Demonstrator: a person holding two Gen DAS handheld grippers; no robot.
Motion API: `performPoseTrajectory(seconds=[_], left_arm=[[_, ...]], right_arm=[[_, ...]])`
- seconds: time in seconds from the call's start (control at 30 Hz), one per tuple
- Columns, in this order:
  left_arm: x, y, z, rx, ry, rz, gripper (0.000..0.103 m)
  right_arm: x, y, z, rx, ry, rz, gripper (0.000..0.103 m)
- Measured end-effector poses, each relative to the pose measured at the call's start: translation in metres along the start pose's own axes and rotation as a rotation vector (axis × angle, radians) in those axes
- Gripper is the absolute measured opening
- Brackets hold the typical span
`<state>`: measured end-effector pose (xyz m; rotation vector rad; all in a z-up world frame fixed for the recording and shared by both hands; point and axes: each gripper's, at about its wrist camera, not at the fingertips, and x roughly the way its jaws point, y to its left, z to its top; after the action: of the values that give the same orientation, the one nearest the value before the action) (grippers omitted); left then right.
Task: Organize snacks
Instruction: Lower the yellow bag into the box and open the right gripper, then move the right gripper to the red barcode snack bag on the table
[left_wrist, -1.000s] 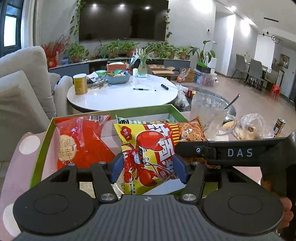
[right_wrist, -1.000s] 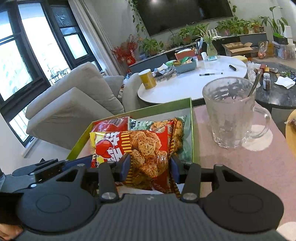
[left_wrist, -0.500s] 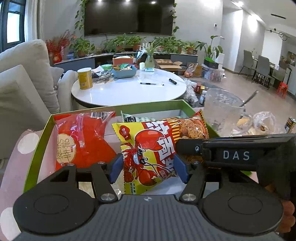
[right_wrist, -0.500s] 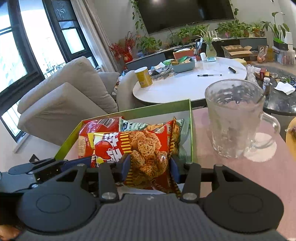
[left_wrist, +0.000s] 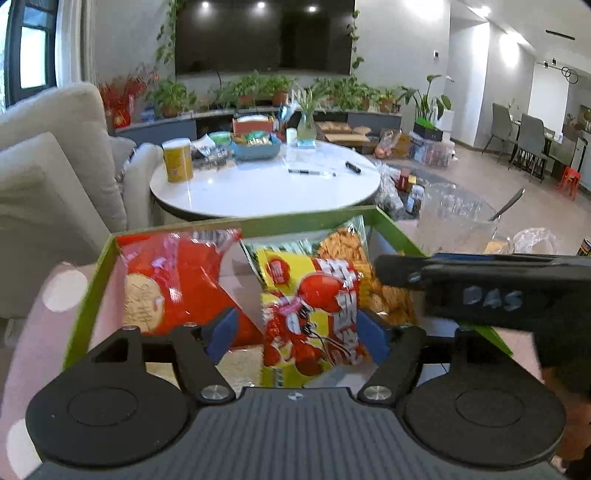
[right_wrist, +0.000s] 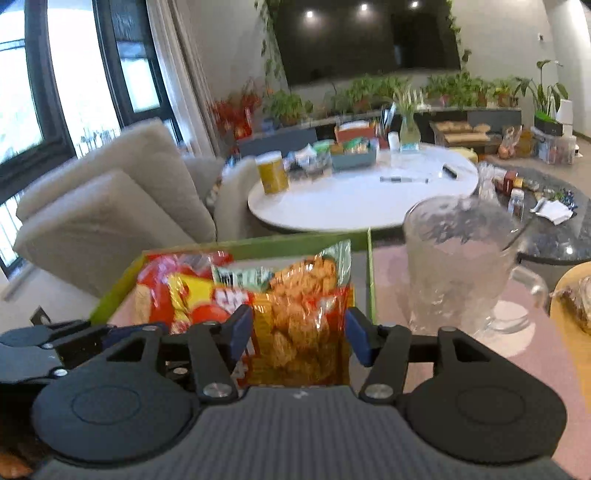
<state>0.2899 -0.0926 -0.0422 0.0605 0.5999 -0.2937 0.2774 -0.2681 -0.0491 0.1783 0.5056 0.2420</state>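
A green-rimmed box (left_wrist: 295, 220) holds several snack bags. My left gripper (left_wrist: 297, 332) has a yellow bag with a red lobster (left_wrist: 314, 314) between its blue pads. Its jaws are opening: the left pad stands clear of the bag and the right pad is just at its edge. A red bag (left_wrist: 177, 280) lies to the left inside the box. In the right wrist view my right gripper (right_wrist: 298, 332) is shut on an orange bag of noodle snacks (right_wrist: 299, 332), held upright over the box (right_wrist: 258, 243). The right gripper's black body (left_wrist: 480, 291) crosses the left wrist view.
A glass mug (right_wrist: 454, 266) with a spoon stands right of the box on the pink spotted cloth (right_wrist: 461, 369). Beyond are a round white table (left_wrist: 266, 184) with a yellow can (left_wrist: 178, 159), and grey sofa cushions (right_wrist: 110, 206) to the left. A yellow plate edge (right_wrist: 572, 302) is at far right.
My left gripper's jaws have spread apart and their pads no longer pinch the lobster bag. The right gripper keeps its hold on the orange bag.
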Motion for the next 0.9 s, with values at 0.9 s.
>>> performPoseTrajectory(seconds=[0.9], left_arm=[[-0.146,0.068,-0.070,-0.125,-0.111,0.131,0.087]], right_arm=[[-0.090,0.050,-0.039,-0.022,0.067,0.084,0.065]])
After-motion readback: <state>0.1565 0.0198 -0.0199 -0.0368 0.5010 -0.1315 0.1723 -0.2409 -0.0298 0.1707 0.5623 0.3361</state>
